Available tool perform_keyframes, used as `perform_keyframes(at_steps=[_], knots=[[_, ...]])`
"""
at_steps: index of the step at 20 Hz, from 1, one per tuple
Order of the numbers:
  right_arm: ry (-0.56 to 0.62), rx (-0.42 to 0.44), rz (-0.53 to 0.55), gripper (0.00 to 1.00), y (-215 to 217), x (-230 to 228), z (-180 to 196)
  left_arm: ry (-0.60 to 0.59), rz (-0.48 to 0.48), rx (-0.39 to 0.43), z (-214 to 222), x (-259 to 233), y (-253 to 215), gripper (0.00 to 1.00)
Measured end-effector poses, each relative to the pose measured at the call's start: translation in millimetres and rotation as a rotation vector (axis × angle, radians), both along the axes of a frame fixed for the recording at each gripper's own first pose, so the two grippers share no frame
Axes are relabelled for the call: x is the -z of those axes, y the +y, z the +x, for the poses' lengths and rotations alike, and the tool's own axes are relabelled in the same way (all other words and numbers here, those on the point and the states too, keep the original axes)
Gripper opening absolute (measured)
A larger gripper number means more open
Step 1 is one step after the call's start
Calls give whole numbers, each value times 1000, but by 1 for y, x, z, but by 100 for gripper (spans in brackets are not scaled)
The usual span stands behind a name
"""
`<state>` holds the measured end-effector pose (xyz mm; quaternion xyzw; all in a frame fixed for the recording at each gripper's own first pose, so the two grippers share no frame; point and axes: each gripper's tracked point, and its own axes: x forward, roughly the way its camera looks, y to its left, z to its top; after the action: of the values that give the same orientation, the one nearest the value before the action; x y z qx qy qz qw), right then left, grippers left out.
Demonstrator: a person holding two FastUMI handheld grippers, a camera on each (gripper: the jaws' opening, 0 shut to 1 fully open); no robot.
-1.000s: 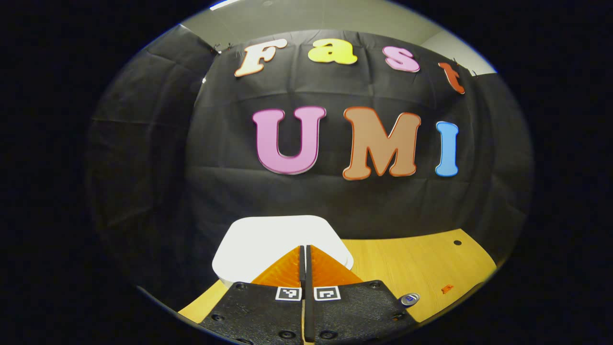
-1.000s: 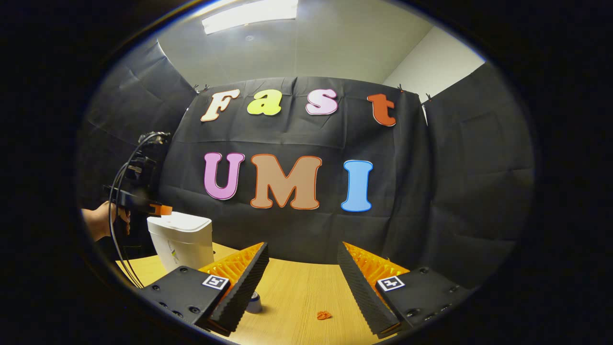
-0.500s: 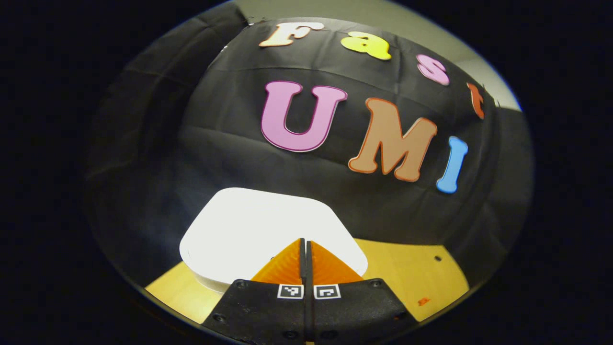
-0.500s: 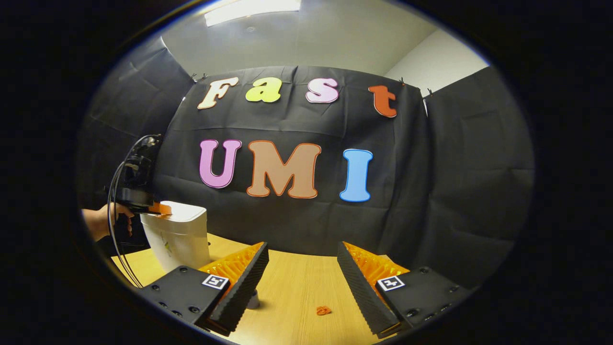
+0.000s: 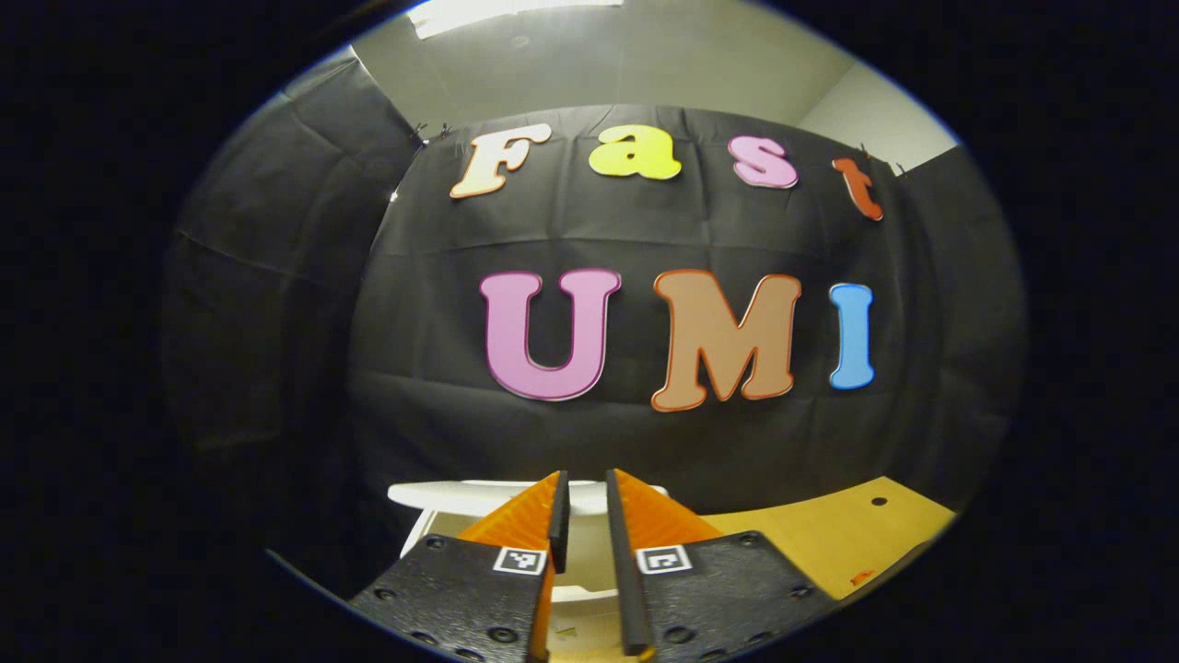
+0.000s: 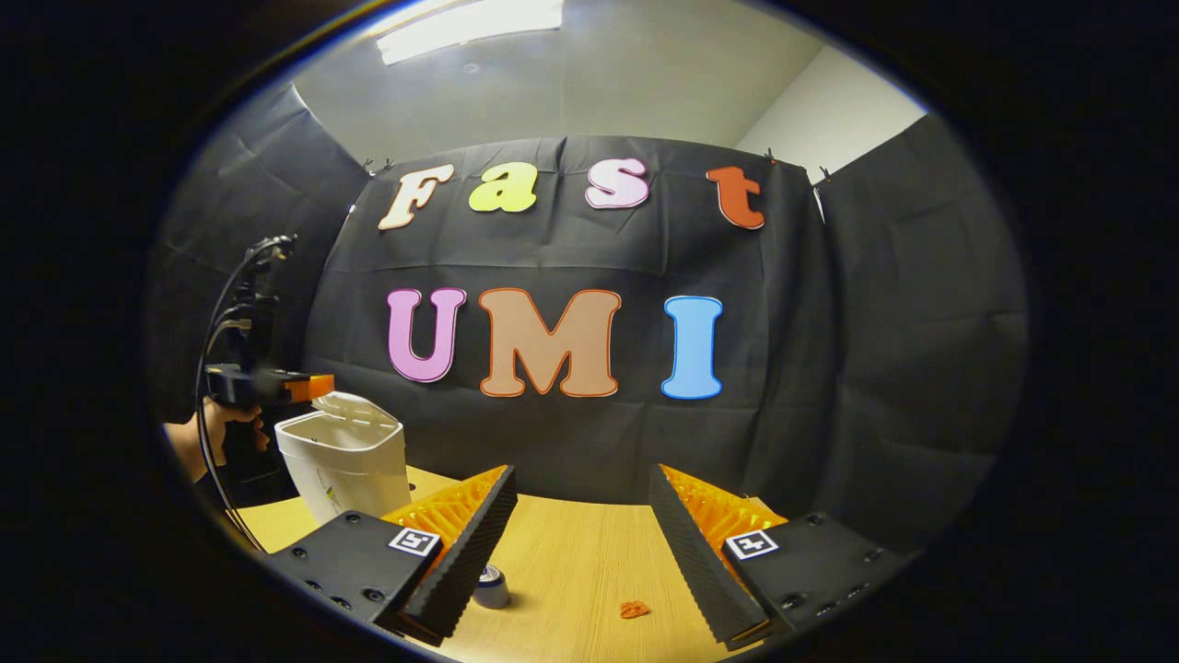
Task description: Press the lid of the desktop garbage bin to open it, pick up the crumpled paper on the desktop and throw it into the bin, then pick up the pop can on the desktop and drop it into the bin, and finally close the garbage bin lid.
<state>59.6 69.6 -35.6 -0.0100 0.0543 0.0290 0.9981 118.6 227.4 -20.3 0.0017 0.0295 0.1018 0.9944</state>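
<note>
In the right gripper view the white bin (image 6: 345,470) stands upright at 9 o'clock on the wooden surface (image 6: 580,562), its long axis vertical, its lid (image 6: 355,408) tilted up and the mouth open. The left claw (image 6: 309,387) hovers just above the bin's near rim, level and pointing toward 3 o'clock, held by a hand (image 6: 198,437) at the far left with a cable looping above it. In the left gripper view that claw (image 5: 583,539) has its fingers parted by a narrow gap with nothing between them, and the bin (image 5: 589,571) shows beyond and below them, its lid (image 5: 461,495) seen edge-on as a flat band across 6 o'clock.

The right claw (image 6: 580,543) is wide open and holds nothing. Between its fingers, on the surface, the can (image 6: 491,587) stands upright at about 7 o'clock just beside the left finger, top end up. The crumpled paper (image 6: 633,609), a small orange scrap, lies at 6 o'clock, near the can but apart from it; in the left gripper view it (image 5: 862,578) sits at 4 o'clock near the surface's (image 5: 829,543) edge
</note>
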Motion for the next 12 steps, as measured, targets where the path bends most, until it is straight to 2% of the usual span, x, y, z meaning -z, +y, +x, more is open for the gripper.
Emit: perform_keyframes(at_steps=[1, 3, 4, 6, 9, 10, 12], knots=[[2, -5, 7, 96, -2, 0, 1, -10, 5, 10, -6, -6, -9, 46], [3, -15, 18, 96, -6, 1, 2, -16, 27, 29, -19, -12, -26, 60], [5, -17, 19, 97, -9, 2, 3, -18, 35, 39, -27, -14, -35, 61], [13, -18, 20, 96, -16, 7, 5, -16, 34, 53, -47, -11, -55, 91], [42, -28, 26, 96, -25, 22, 12, -20, 40, 63, -74, -5, -81, 98], [56, -31, 26, 96, -28, 28, 15, -16, 53, 53, -83, -1, -85, 94], [87, -33, 17, 96, -37, 47, 21, -20, 56, 37, -100, 4, -95, 95]])
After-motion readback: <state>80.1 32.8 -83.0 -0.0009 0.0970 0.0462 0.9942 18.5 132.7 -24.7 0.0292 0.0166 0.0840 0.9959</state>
